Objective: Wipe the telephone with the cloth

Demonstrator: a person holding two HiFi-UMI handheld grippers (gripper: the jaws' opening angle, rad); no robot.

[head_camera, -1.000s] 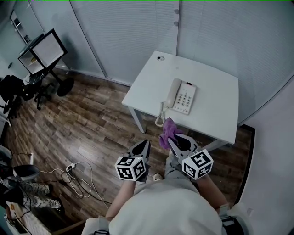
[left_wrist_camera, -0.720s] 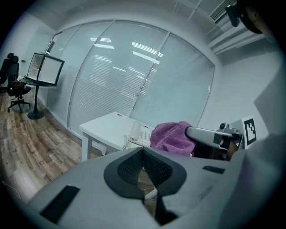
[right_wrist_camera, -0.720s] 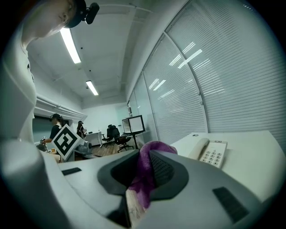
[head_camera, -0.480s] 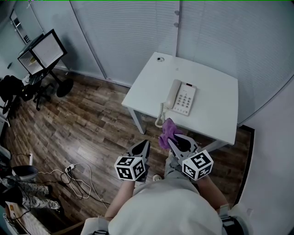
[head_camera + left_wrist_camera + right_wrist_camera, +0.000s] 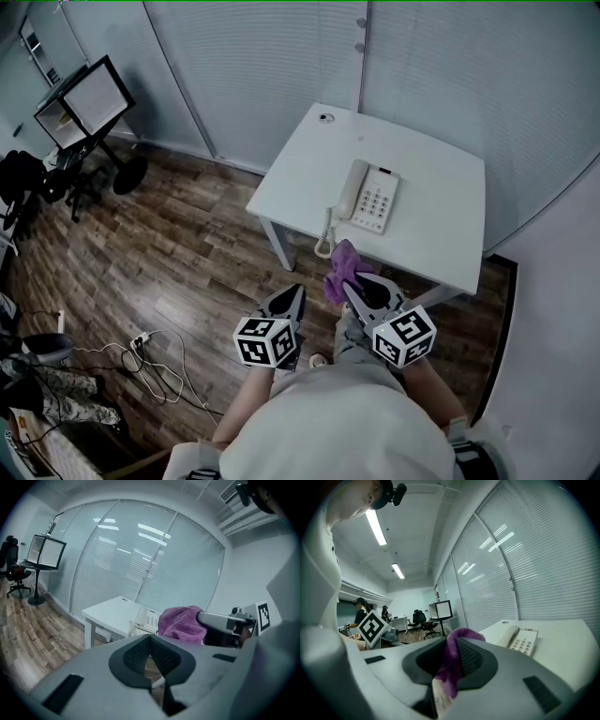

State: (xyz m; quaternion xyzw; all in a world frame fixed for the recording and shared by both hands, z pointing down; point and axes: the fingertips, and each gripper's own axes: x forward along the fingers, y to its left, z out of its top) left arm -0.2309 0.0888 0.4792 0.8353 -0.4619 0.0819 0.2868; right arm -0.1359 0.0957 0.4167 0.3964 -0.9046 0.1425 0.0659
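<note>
Head view: the telephone (image 5: 368, 197) lies on the white table (image 5: 441, 225) near its front edge (coiled cord dangling over it). The left gripper (image 5: 296, 292) and right gripper (image 5: 351, 287) hang short of that edge, with the purple cloth (image 5: 343, 270) in the right one. Left gripper view: jaws pressed together, nothing between. Right gripper view: jaws pinch the cloth, telephone beyond.

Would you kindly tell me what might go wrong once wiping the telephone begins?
The right tongs pinch only part of the purple fabric cloth, so it might slip out mid-wipe. The white desk telephone has its coiled cord hanging over the near edge of the white table; a stroke could snag it or knock the handset loose.
</note>
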